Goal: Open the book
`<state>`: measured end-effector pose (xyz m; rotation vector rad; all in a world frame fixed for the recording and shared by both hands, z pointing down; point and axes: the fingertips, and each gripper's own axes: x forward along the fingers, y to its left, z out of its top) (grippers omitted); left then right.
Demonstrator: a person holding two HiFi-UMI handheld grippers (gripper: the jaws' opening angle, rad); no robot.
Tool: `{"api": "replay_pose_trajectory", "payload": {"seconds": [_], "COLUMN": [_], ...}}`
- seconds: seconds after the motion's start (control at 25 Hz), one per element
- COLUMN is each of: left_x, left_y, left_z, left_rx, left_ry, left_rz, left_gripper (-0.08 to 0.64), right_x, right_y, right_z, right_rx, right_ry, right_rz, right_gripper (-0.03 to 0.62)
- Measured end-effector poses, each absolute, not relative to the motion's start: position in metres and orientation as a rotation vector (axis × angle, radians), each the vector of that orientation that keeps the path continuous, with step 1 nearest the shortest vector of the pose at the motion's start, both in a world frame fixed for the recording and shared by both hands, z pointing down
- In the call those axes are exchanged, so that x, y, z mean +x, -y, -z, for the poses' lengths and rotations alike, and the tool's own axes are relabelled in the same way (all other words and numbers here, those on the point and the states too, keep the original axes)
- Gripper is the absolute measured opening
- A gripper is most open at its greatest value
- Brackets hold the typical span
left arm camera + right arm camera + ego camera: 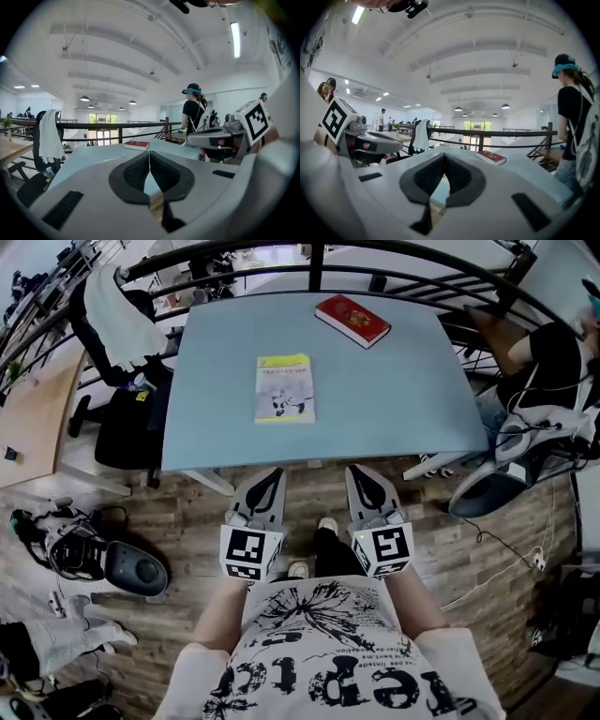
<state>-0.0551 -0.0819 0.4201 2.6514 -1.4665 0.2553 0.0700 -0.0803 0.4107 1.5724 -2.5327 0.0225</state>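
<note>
Left gripper (274,474): jaws pressed together, empty, short of the near edge of the desk (403,418). Yellow-green book (285,388): closed at mid-desk, long axis near-to-far, yellow band farthest, print unreadable. Red book (352,321): closed by the far right corner, angled. Right gripper (358,472): likewise pinched together, empty.

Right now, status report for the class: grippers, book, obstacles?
Left gripper and right gripper shut, empty, short of table. Yellow book closed, flat. Red book far corner, not blocking.
</note>
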Motion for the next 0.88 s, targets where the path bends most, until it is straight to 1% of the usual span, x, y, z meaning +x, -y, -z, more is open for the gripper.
{"api": "replay_pose_trajectory", "payload": {"seconds": [0.48,0.72,0.76,0.8,0.84,0.88], "left_x": [-0.010,0.018,0.022,0.026,0.030,0.034], "left_y": [0.229,0.283,0.290,0.296,0.301,0.305], "left_z": [-0.485,-0.540,-0.550,-0.561,-0.573,-0.585], "left_rx": [2.509,2.436,2.432,2.428,2.420,2.409], "left_ry": [1.462,1.391,1.374,1.354,1.332,1.311], "left_rz": [-0.459,-0.594,-0.640,-0.691,-0.742,-0.786], "left_gripper": [0.020,0.021,0.037,0.098,0.134,0.149], "right_x": [0.115,0.134,0.136,0.139,0.142,0.145], "right_y": [0.239,0.298,0.306,0.313,0.320,0.326], "right_z": [-0.448,-0.468,-0.472,-0.477,-0.481,-0.486], "right_rx": [1.448,1.359,1.348,1.342,1.339,1.338], "right_ry": [2.542,2.553,2.555,2.552,2.546,2.539], "right_rz": [-0.094,-0.128,-0.129,-0.136,-0.149,-0.167], "right_gripper": [0.011,0.011,0.011,0.011,0.011,0.011]}}
